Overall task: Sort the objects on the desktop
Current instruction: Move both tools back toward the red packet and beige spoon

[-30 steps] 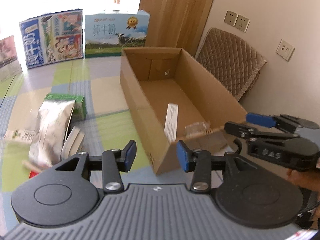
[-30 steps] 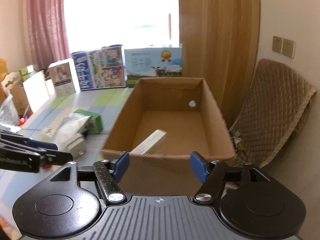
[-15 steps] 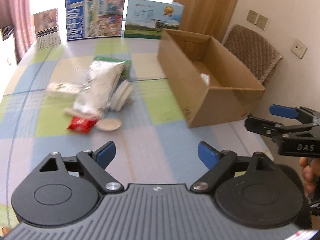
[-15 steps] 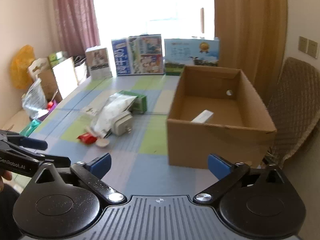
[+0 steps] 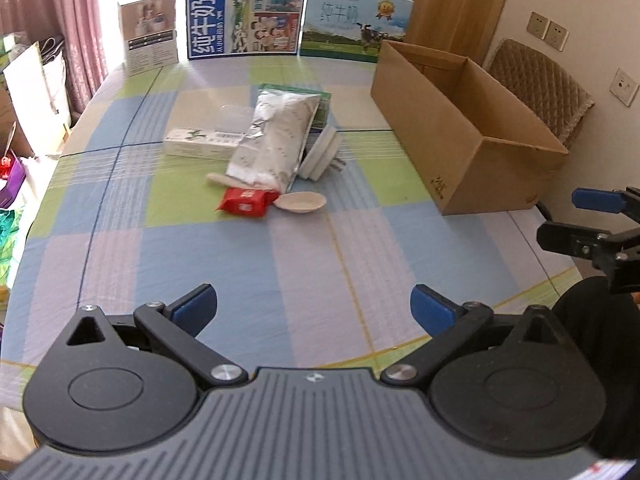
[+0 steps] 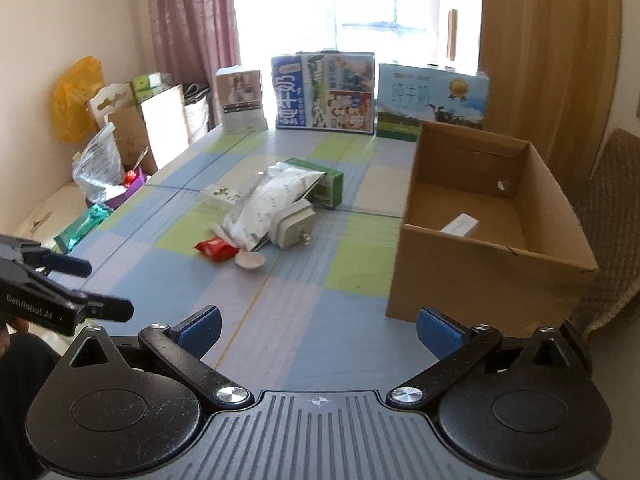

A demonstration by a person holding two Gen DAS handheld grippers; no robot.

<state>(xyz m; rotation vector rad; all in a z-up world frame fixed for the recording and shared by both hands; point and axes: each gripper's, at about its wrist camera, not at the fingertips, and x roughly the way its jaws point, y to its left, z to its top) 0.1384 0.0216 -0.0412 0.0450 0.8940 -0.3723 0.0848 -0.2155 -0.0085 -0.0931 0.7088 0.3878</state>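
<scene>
A pile of objects lies mid-table: a silver foil bag (image 5: 276, 144), a red packet (image 5: 246, 202), a white spoon (image 5: 300, 203), a white charger (image 5: 322, 152), a white toothpaste box (image 5: 200, 143) and a green box (image 6: 326, 186). An open cardboard box (image 5: 460, 128) stands at the right with a white box (image 6: 462, 225) inside. My left gripper (image 5: 314, 310) is open and empty above the table's near edge. My right gripper (image 6: 318, 326) is open and empty, in front of the cardboard box.
Milk cartons (image 5: 244, 16) and a small display card (image 5: 150, 36) stand along the table's far edge. A quilted chair (image 5: 544, 84) is behind the cardboard box. Bags and boxes (image 6: 104, 148) crowd the floor to the left.
Both grippers have pulled back from the cardboard box toward the near table edge and opened wider. A white box now lies inside the cardboard box.
</scene>
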